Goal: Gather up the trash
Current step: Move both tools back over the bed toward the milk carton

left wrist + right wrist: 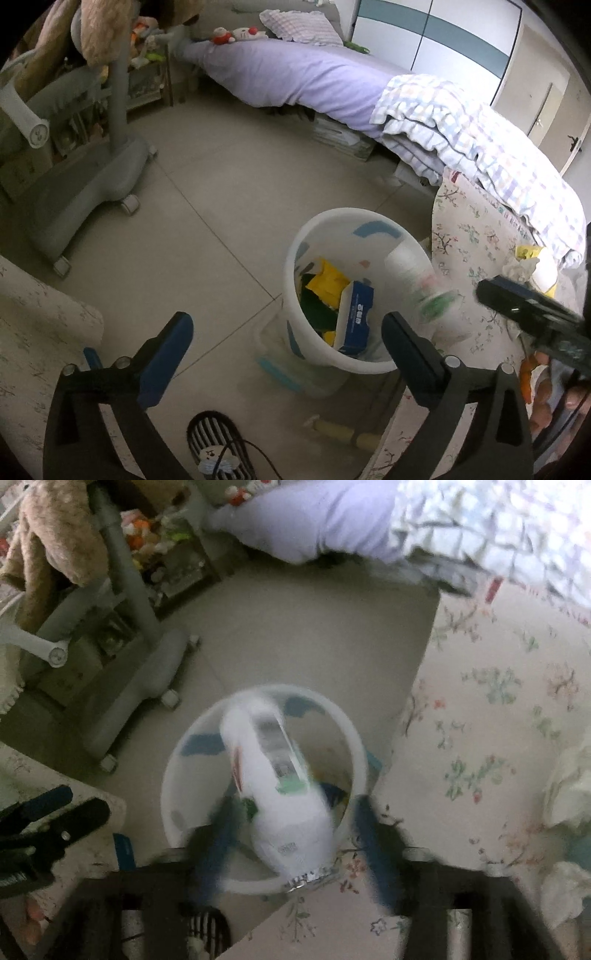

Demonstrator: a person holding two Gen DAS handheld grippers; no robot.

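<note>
A white bin [332, 216] with blue patches stands on the floor beside the table; inside lie a yellow wrapper [328, 280] and a blue-and-white box [356, 314]. My left gripper [286, 321] hangs open and empty over the bin's near side. A blurred white bottle [273, 775] with a green label is over the bin [173, 775], loose between the spread fingers of my right gripper [291, 808], whose pads do not press on it. In the left wrist view the bottle [410, 273] is just past the right gripper's dark finger [517, 299]. Crumpled tissues [565, 790] lie on the table.
The floral-clothed table [498, 701] borders the bin on the right. A grey wheeled chair base [85, 192] stands to the left and a purple bed [295, 74] behind. A small striped fan [218, 443] and a clear box [280, 369] sit on the floor near the bin.
</note>
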